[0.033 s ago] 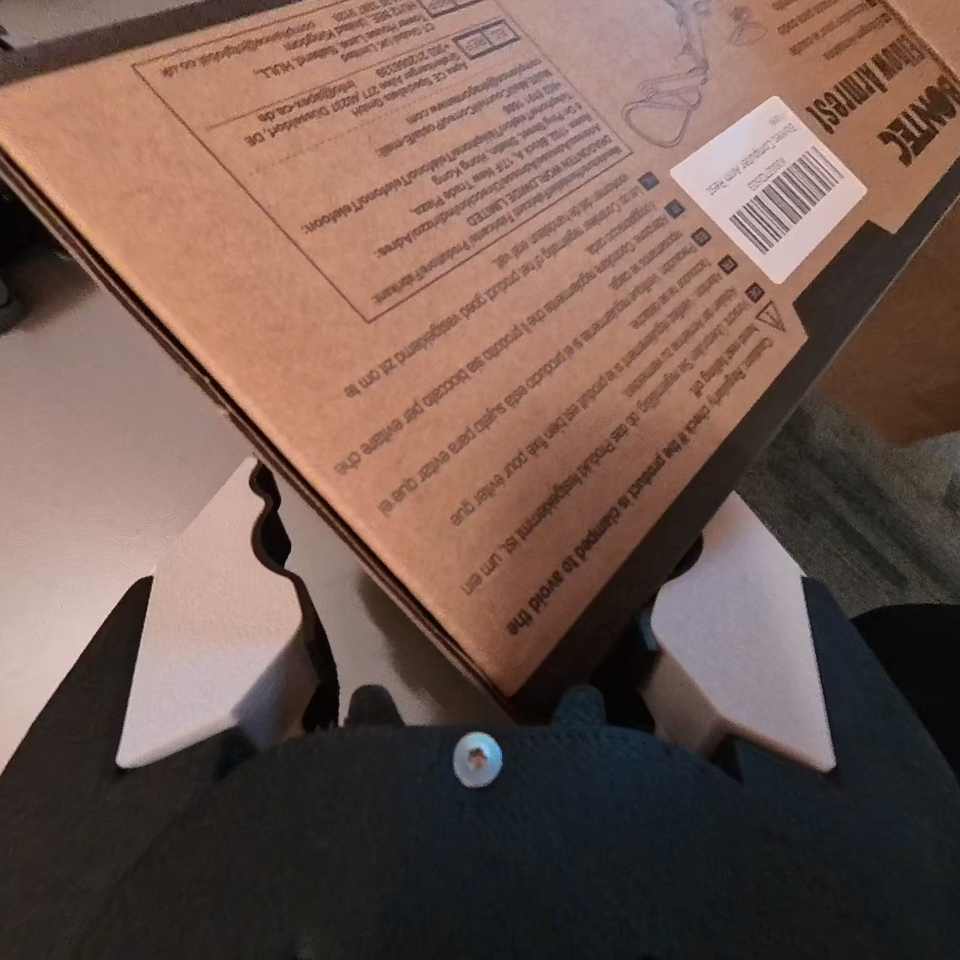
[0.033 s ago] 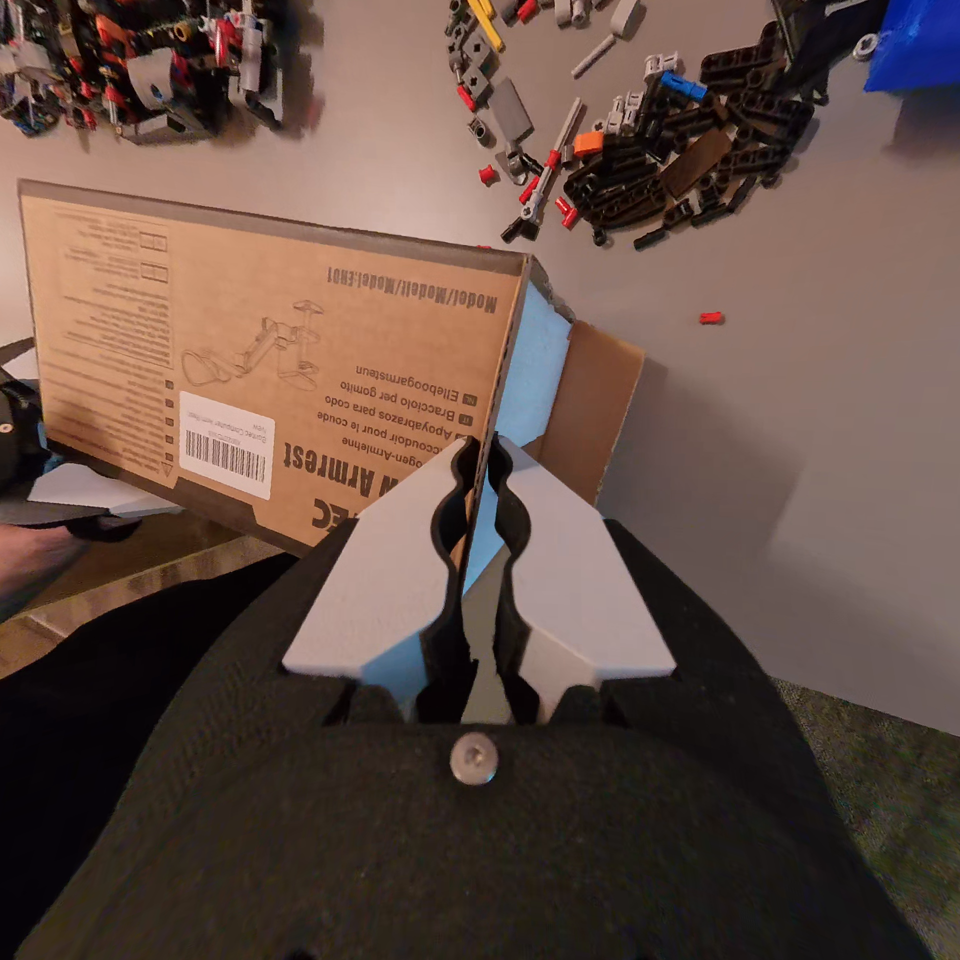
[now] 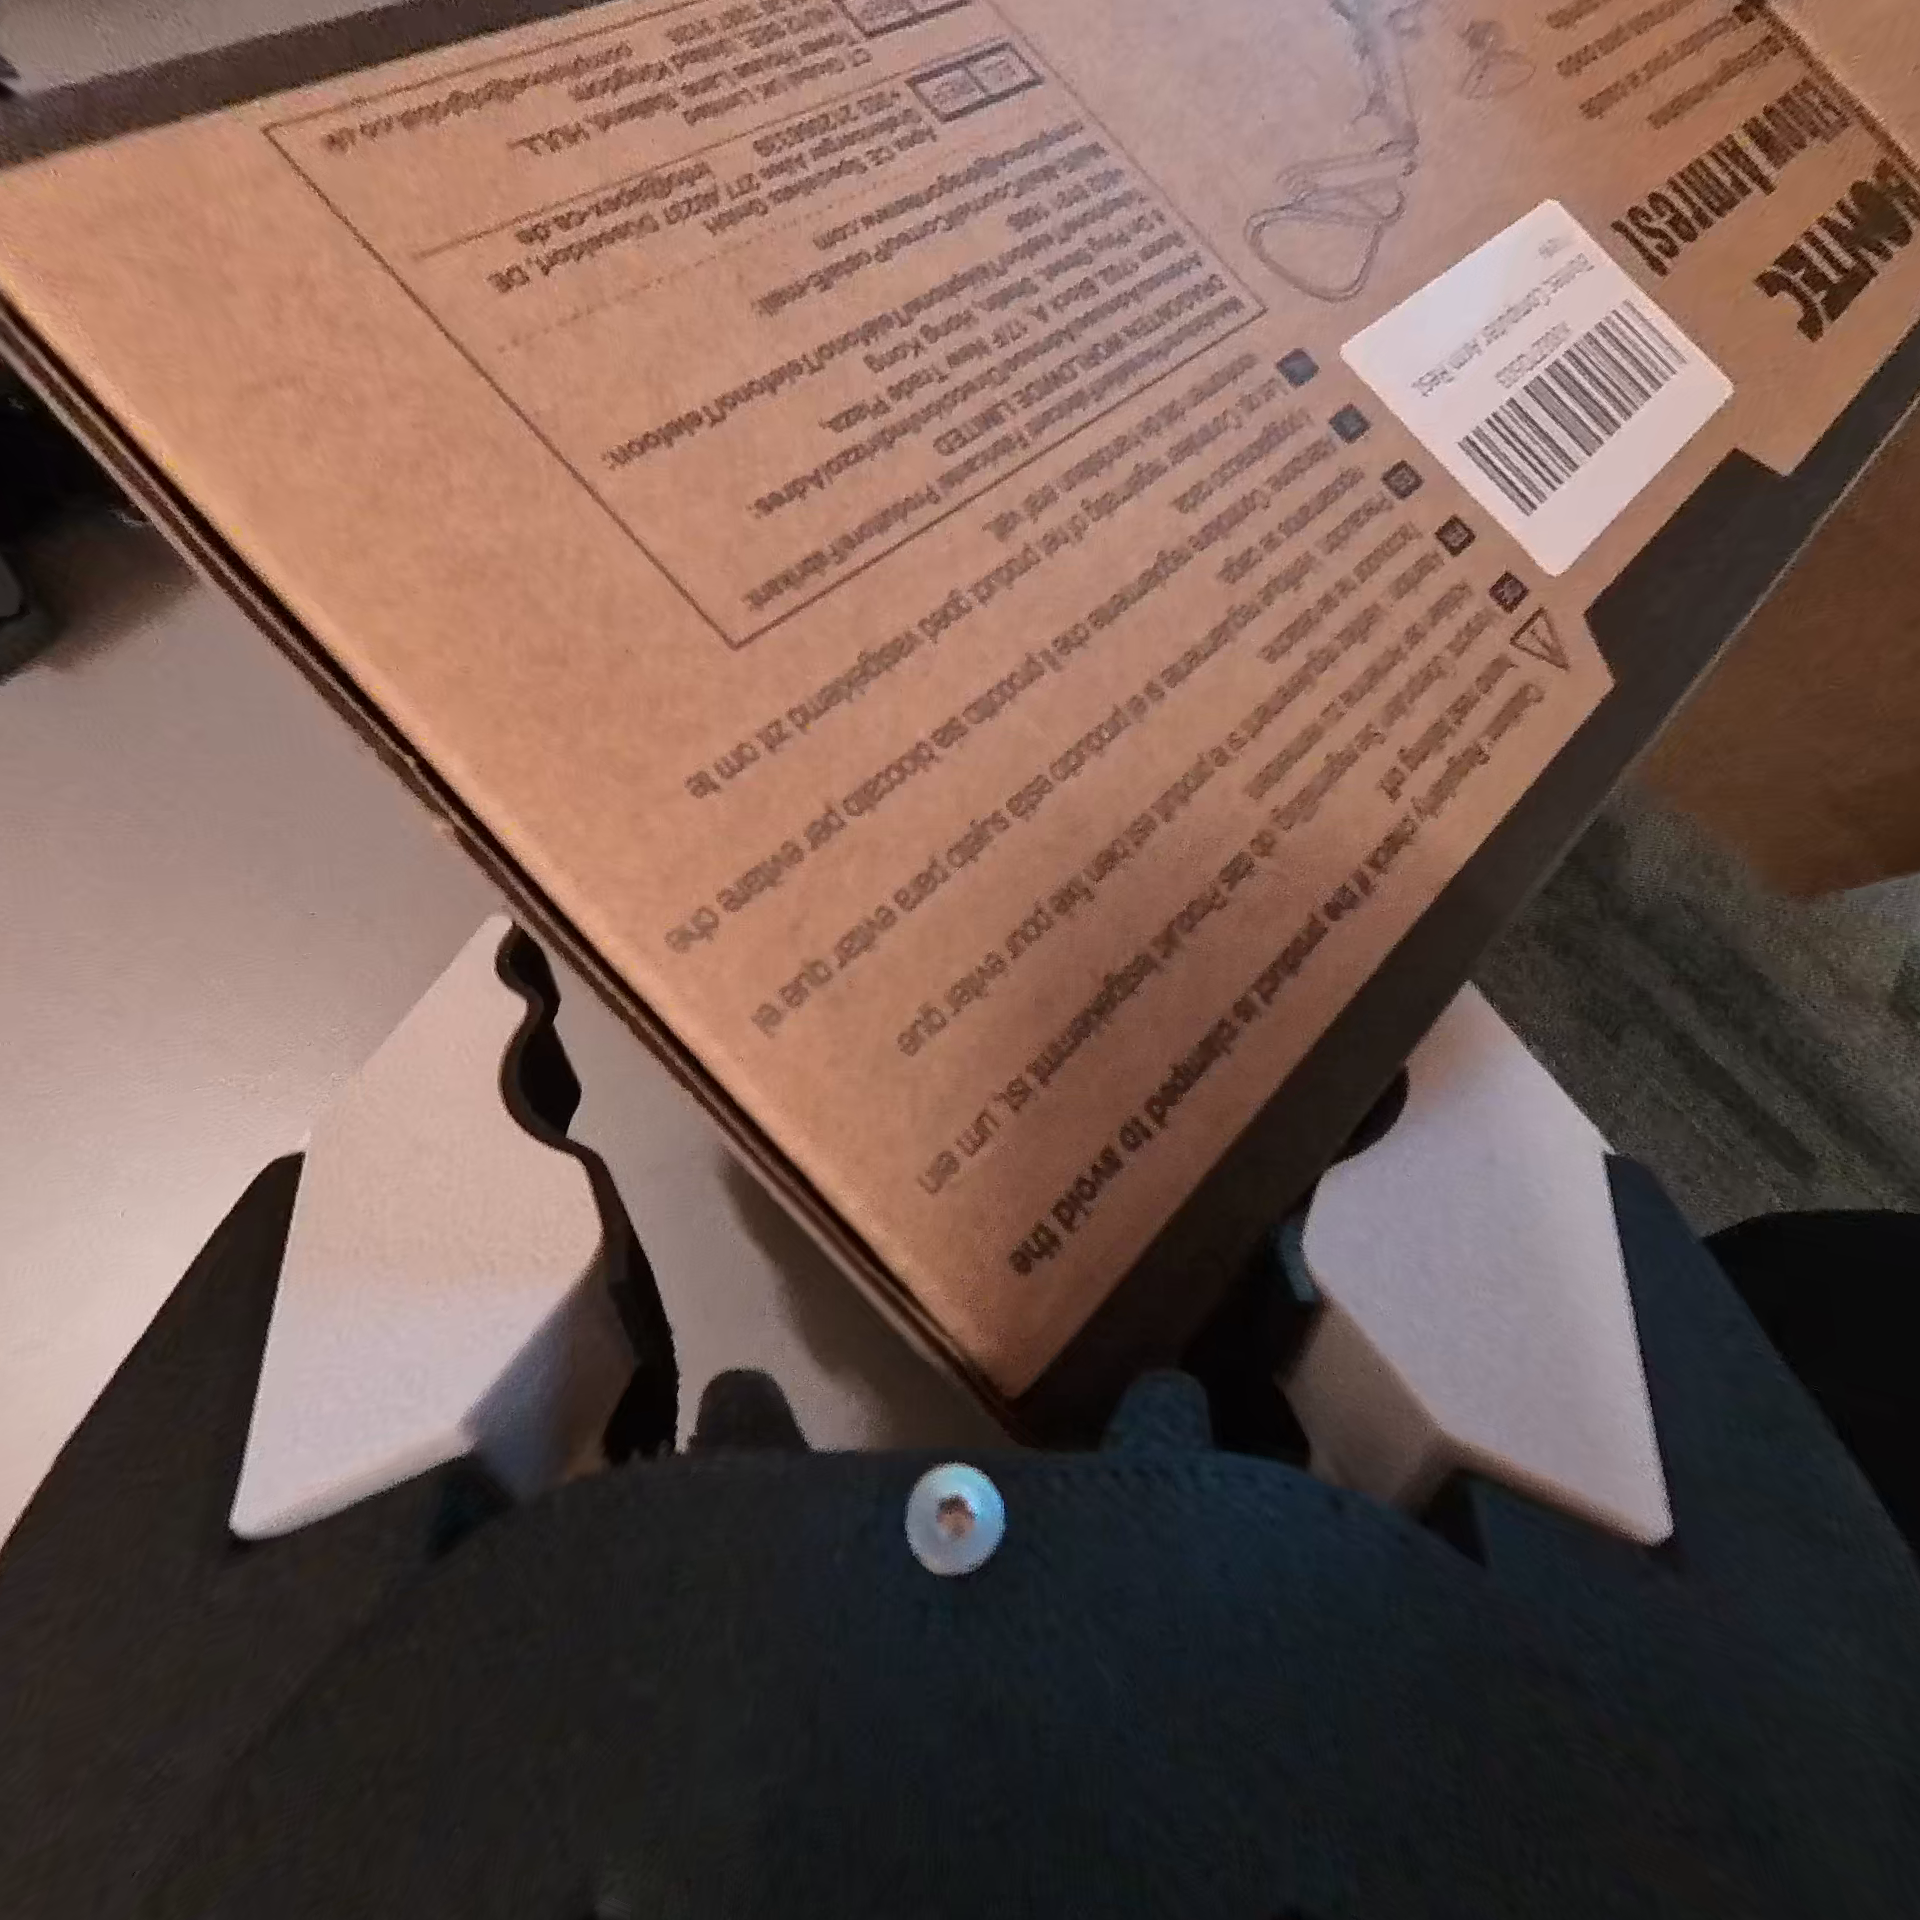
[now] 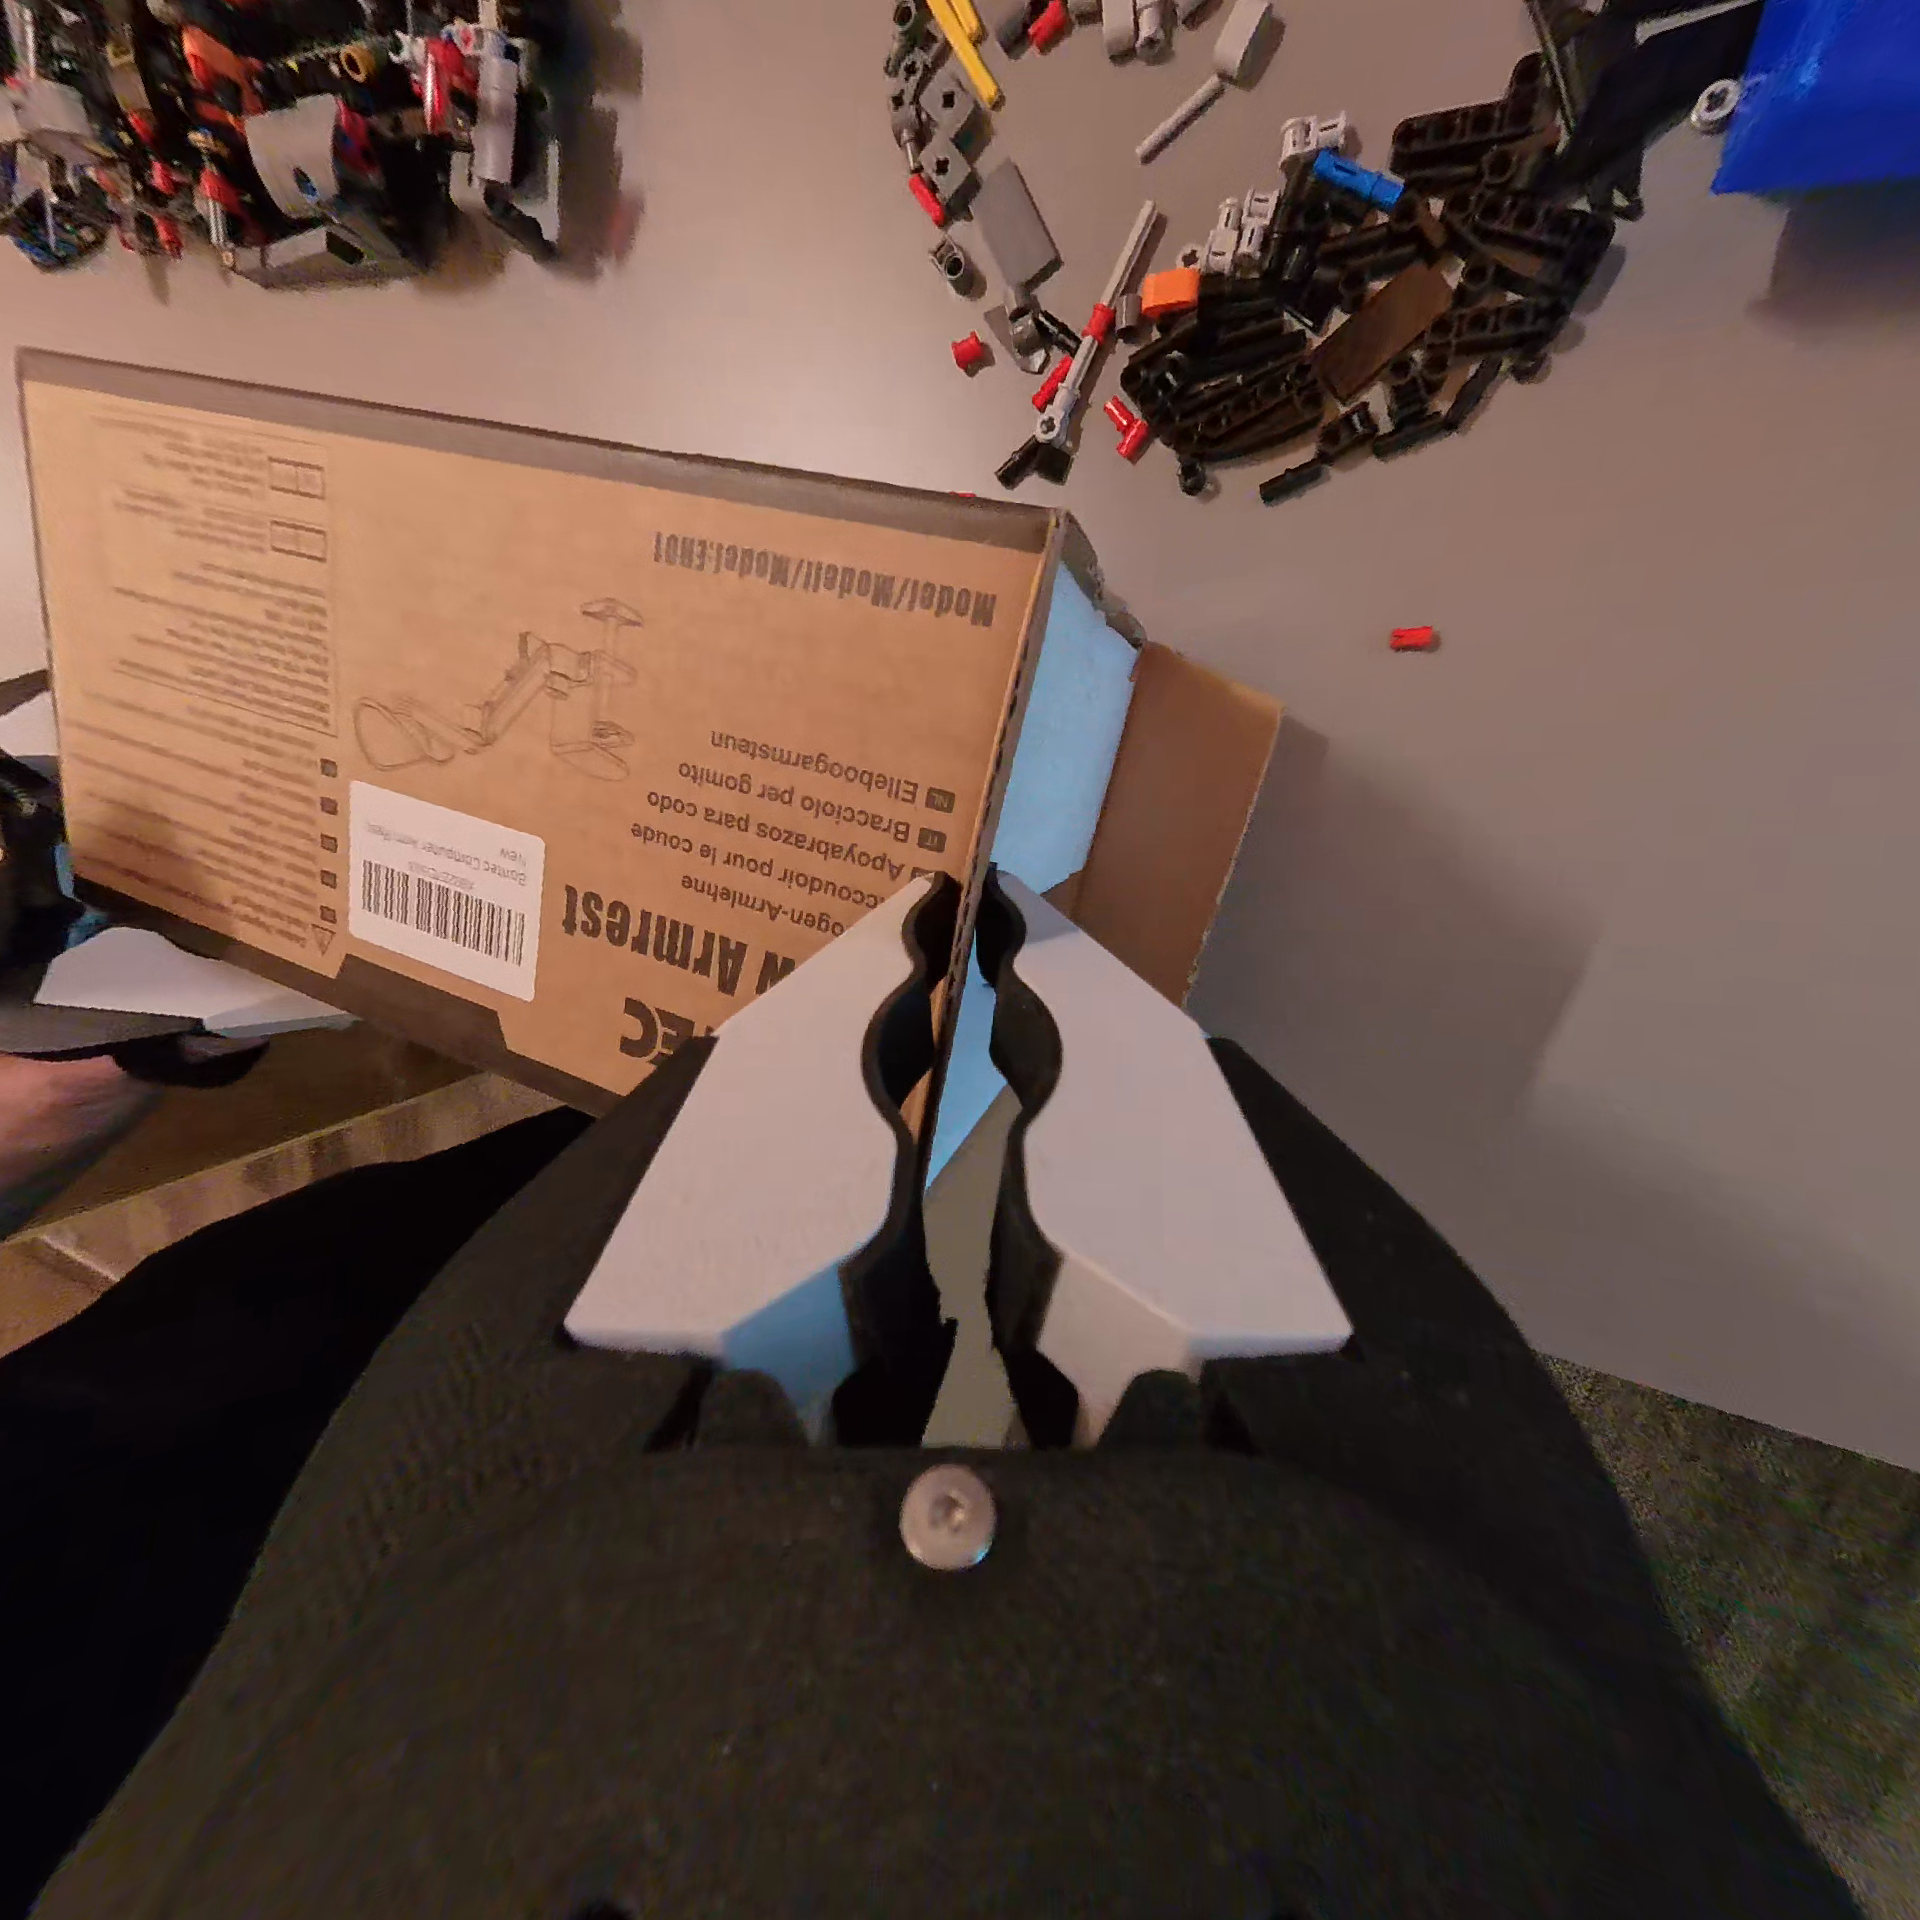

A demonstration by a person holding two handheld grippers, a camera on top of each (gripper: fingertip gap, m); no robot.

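A heap of black building-toy beams point(image 4: 1351, 343) lies on the grey table point(image 4: 1558, 831). Just left of the heap are loose grey and yellow pieces point(image 4: 997, 125) and a grey axle point(image 4: 1101, 312). A blue object point(image 4: 1818, 94) sits right of the heap, a lone red pin point(image 4: 1413, 638) lies below it, and a part-built model point(image 4: 291, 135) stands far to its left. Green carpet point(image 4: 1766, 1507) shows well below it.

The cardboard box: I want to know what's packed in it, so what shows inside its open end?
Inside the cardboard box, at its open end, only pale blue-white foam shows beside a folded-out flap. The foam and the box walls cover anything deeper.
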